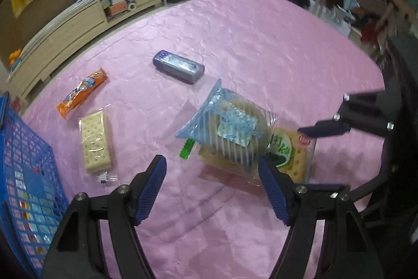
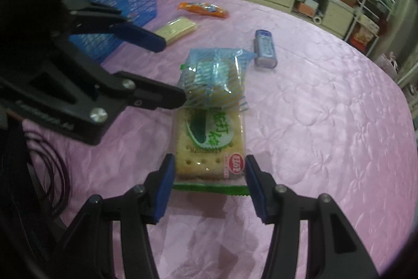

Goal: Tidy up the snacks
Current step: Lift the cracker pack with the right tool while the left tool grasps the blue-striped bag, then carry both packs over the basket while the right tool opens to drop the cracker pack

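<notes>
Soda-cracker pack [image 2: 209, 143] lies between right gripper's [image 2: 207, 186] parted jaws.

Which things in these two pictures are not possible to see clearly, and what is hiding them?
- Blue plastic lattice basket: left wrist view, cut off by the left edge; its contents show only as blurred patches through the lattice.
- Green-labelled cracker packet: left wrist view, partly covered by the blue-striped clear biscuit packet.
- Small clear item below the pale plain cracker packet: too small to identify.
- Background shelves: blurred.
</notes>
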`<state>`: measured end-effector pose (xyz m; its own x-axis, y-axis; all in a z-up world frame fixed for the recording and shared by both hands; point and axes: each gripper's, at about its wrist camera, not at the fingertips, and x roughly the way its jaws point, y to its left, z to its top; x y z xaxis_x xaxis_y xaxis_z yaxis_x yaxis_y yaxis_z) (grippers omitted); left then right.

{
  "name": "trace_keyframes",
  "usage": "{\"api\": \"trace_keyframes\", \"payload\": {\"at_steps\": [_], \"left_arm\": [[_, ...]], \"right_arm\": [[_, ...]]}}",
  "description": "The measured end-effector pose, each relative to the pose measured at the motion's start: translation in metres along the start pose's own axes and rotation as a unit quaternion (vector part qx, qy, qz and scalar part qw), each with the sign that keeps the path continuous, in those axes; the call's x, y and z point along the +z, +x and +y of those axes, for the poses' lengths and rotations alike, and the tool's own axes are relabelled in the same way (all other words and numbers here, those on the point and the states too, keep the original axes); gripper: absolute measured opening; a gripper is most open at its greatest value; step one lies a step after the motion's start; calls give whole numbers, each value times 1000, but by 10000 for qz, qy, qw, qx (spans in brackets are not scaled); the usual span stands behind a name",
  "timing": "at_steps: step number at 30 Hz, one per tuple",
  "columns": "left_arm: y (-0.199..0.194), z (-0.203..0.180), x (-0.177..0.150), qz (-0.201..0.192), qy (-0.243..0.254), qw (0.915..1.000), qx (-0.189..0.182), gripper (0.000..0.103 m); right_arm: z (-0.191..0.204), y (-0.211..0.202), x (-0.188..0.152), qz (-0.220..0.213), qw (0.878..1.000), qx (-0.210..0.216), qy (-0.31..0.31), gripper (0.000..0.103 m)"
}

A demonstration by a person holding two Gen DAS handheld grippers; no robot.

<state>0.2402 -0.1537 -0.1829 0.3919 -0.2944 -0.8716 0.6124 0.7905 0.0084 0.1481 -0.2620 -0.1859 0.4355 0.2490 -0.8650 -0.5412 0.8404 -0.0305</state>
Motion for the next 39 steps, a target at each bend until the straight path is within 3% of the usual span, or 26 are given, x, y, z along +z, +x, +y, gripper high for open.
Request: {"api": "trace_keyframes", "payload": {"at_steps": [7, 12, 15, 26, 39], "left_arm": [[14, -3, 3, 212, 525, 9975, -416, 72], [25, -9, 4, 317, 702, 9959, -469, 71], [20, -8, 3, 201, 701, 9957, -572, 54], [-15, -11, -11, -319, 467, 9984, 19, 49], [-103, -6, -27, -1111, 154, 9933, 277, 49]], "right_arm": [[15, 4, -7, -9, 9955, 111, -945, 57], [10, 9, -6, -8, 9949, 270, -973, 57], [8, 7, -13, 12, 9945, 298, -1007, 57], [-4, -9, -10, -49, 9972, -117, -744, 57], [16, -65, 18, -585, 9945, -541, -675, 57]]}}
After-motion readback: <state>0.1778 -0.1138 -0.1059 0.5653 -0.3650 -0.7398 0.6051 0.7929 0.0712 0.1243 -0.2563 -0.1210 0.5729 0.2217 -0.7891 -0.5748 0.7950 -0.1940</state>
